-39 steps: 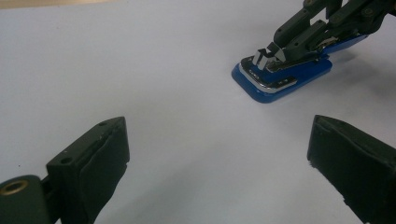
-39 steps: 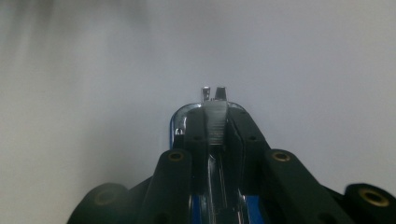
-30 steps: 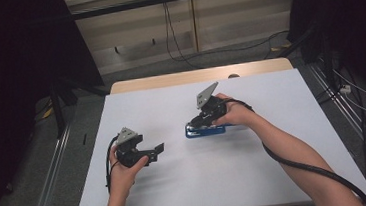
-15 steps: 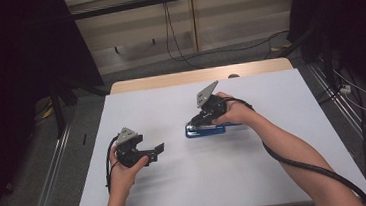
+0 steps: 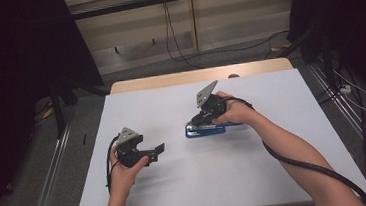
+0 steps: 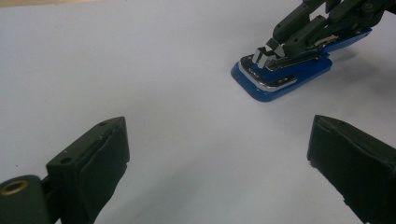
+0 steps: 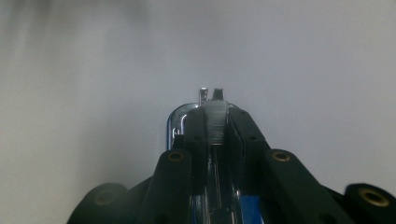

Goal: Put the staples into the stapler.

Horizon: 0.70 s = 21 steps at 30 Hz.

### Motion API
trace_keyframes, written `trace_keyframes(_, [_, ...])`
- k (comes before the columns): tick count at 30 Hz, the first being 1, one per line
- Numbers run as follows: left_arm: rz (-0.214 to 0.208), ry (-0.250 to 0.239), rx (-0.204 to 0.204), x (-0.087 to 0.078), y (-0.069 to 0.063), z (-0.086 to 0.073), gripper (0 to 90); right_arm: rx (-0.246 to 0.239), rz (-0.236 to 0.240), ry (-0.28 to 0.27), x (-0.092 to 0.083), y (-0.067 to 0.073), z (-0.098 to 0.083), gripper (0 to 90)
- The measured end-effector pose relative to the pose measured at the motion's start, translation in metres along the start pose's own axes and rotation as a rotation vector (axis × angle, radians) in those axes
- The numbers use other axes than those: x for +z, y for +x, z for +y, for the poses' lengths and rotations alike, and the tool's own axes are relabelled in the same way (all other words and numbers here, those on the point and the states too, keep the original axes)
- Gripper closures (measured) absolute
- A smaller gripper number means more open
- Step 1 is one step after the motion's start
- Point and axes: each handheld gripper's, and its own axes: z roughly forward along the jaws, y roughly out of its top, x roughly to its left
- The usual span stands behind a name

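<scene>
Your surface (image 5: 277, 175) is a plain white top that takes up the middle and lower part of the high view, with a strip of pale wood (image 5: 169, 79) showing along its far edge near the upper centre. Around it the room is dim: grey floor (image 5: 246, 47) beyond the far edge, black cables (image 5: 167, 29) trailing across it from a wooden wall panel (image 5: 129, 32) at the top of the frame, dark curtains (image 5: 12, 72) on the upper left and upper right, and metal rails (image 5: 52, 174) running down both sides.

The blue stapler (image 5: 206, 129) lies flat just right of centre in the high view, its base on the white top. Your right tongs (image 5: 198, 120) sit on it there, and in the right gripper view the black jaws are drawn in tight against the stapler's metal upper arm (image 7: 208, 100), clamped on it from both sides, with blue showing at the bottom of that frame. In the left gripper view the stapler (image 6: 285, 77) appears at the upper right with those jaws closed over its top.

Your left tongs (image 5: 160, 149) rest low at the lower left of the high view, well apart from the stapler and pointing toward it. Their jaws stand wide apart in the left gripper view, with bare white surface (image 6: 140, 70) between them.
</scene>
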Motion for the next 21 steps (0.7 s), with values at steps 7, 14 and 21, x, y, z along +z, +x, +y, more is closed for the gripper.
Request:
trace_keyframes(7, [0.0,0.0,0.0,0.0,0.0003,0.0,5.9,-0.005,0.001,0.013,-0.0009,-0.0007,0.0041,79.2])
trace_keyframes(14, [-0.002,-0.002,0.003,-0.0004,0.0009,0.0001,5.9,-0.016,0.002,0.038,0.0,-0.0017,0.0085,79.2])
trace_keyframes(21, [-0.002,-0.01,-0.006,-0.0011,0.0016,0.0002,5.9,-0.027,0.01,0.041,0.0032,-0.001,0.009,79.2])
